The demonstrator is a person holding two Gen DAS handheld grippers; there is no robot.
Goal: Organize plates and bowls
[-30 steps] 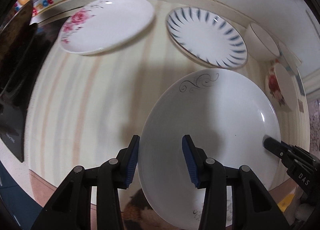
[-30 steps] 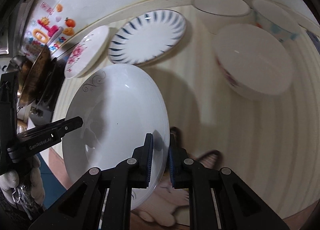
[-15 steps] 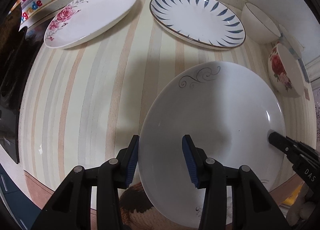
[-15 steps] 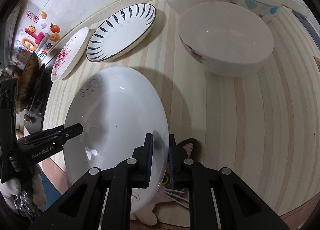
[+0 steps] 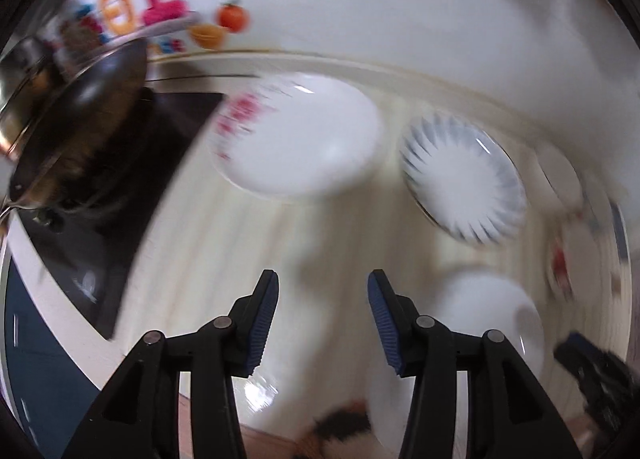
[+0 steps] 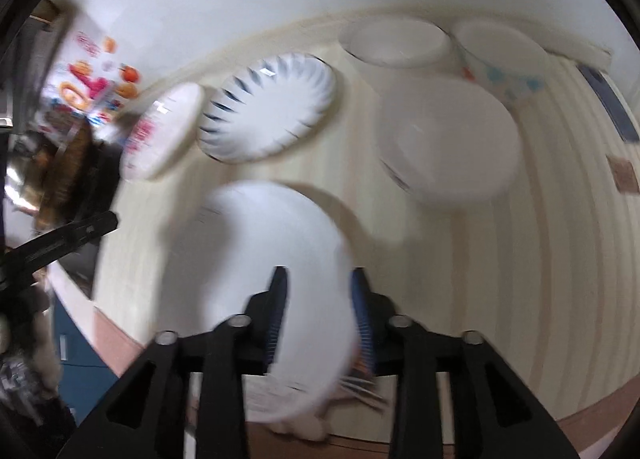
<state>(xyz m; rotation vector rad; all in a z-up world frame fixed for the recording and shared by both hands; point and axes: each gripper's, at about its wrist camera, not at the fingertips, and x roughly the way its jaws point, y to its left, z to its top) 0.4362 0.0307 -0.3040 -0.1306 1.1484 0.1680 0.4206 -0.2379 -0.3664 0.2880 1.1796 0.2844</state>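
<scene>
Both views are motion-blurred. A large white plate (image 6: 276,259) lies on the striped counter, its right rim between the fingers of my right gripper (image 6: 320,311), which now stand apart around the rim. The same plate shows at the lower right of the left wrist view (image 5: 480,323). My left gripper (image 5: 323,315) is open and empty above the counter, left of that plate. Farther back lie a pink-flowered plate (image 5: 300,135) and a blue-striped plate (image 5: 464,183).
A large white bowl (image 6: 452,147), a second white bowl (image 6: 396,41) and a patterned bowl (image 6: 500,51) sit at the back right. A black stovetop (image 5: 120,195) with a pan (image 5: 72,99) lies left. The counter's front edge (image 6: 500,419) is near.
My right gripper's jaws have opened from a tight grip on the white plate's rim. My left gripper has swung left and away from the plate, still open.
</scene>
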